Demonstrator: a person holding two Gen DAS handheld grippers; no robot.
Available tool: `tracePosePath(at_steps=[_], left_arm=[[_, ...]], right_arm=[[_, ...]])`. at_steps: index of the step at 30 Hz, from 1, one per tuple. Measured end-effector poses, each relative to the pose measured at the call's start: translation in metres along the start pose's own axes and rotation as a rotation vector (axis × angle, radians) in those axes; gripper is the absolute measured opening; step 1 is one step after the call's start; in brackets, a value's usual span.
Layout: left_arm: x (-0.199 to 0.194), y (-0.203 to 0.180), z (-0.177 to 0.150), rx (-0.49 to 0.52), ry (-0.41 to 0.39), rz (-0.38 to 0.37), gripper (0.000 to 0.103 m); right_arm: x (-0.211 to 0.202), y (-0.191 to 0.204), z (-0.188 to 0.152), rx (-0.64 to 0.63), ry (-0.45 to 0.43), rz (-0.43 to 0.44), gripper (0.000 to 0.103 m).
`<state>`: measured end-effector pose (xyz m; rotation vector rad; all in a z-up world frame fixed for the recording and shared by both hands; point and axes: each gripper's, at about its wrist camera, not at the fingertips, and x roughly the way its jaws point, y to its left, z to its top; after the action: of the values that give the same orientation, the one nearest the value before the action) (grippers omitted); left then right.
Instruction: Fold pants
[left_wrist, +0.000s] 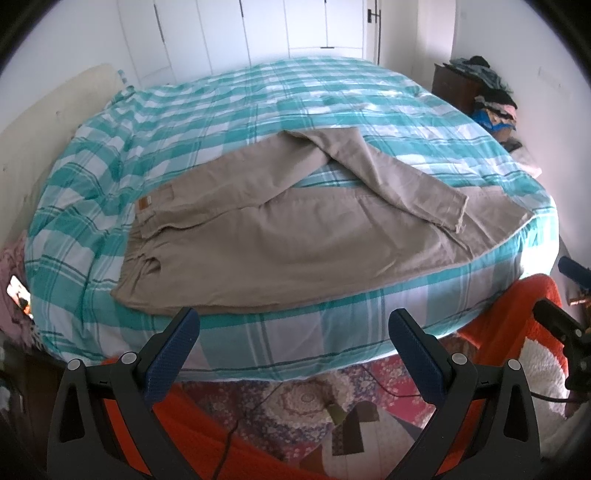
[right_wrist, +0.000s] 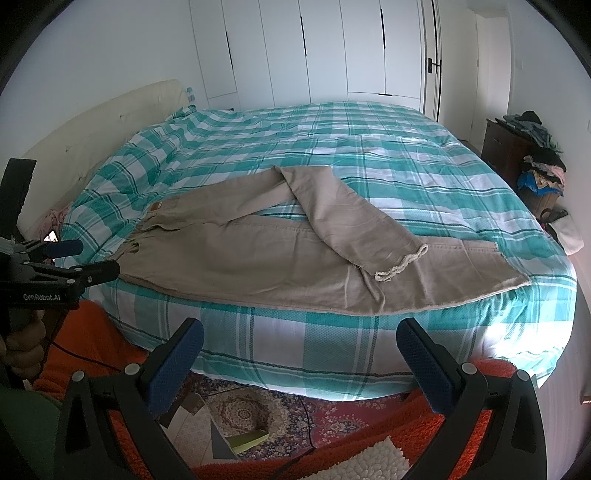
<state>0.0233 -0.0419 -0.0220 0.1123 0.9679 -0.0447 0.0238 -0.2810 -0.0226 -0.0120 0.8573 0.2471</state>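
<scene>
- Left wrist view: khaki pants (left_wrist: 280, 236) lie flat along the near edge of a bed covered by a teal-and-white checked bedspread (left_wrist: 332, 110). Their long axis runs left to right, waistband at the left, hems at the right. A small tan patch (left_wrist: 143, 204) sits on the waistband; its writing is too small to read. The far leg is folded back over itself and crosses the near leg diagonally, its frayed hem resting on top.
- Same view: the left gripper (left_wrist: 293, 325) hovers off the bed's near side, its blue-padded fingers (left_wrist: 173, 354) spread wide apart and holding nothing, clear of the pants. The right gripper (left_wrist: 565, 332) shows only partly at the right edge. A phone (left_wrist: 19, 291) with a lit screen lies left of the bed.
- Right wrist view: the pants (right_wrist: 295, 251) show the same left-right lie, and here the folded leg's frayed hem (right_wrist: 400, 264) is clearer. The right gripper (right_wrist: 299, 339) is also wide open and empty, short of the bed edge.
- Only this view shows the left gripper (right_wrist: 88, 262) from the side, with "GenRobot.AI" printed in white on its body, and the hand (right_wrist: 22, 347) gripping its handle. A clothes pile (right_wrist: 543, 170) stands at the far right.
</scene>
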Motion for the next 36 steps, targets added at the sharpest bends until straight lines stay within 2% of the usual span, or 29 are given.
tracePosePath(at_steps=[25, 29, 33, 36], left_arm=[[0.002, -0.001, 0.005, 0.016, 0.012, -0.013, 0.102], [0.000, 0.002, 0.014, 0.028, -0.015, 0.018, 0.102], [-0.004, 0.017, 0.023, -0.044, -0.055, 0.013, 0.102], [0.004, 0.025, 0.019, -0.090, -0.042, 0.007, 0.102]], right_arm=[[0.003, 0.000, -0.002, 0.006, 0.005, 0.001, 0.103], [0.004, 0.000, -0.002, 0.007, 0.005, 0.010, 0.103], [0.002, -0.021, 0.005, 0.043, -0.051, 0.008, 0.103], [0.017, -0.052, 0.024, 0.028, -0.122, -0.091, 0.103]])
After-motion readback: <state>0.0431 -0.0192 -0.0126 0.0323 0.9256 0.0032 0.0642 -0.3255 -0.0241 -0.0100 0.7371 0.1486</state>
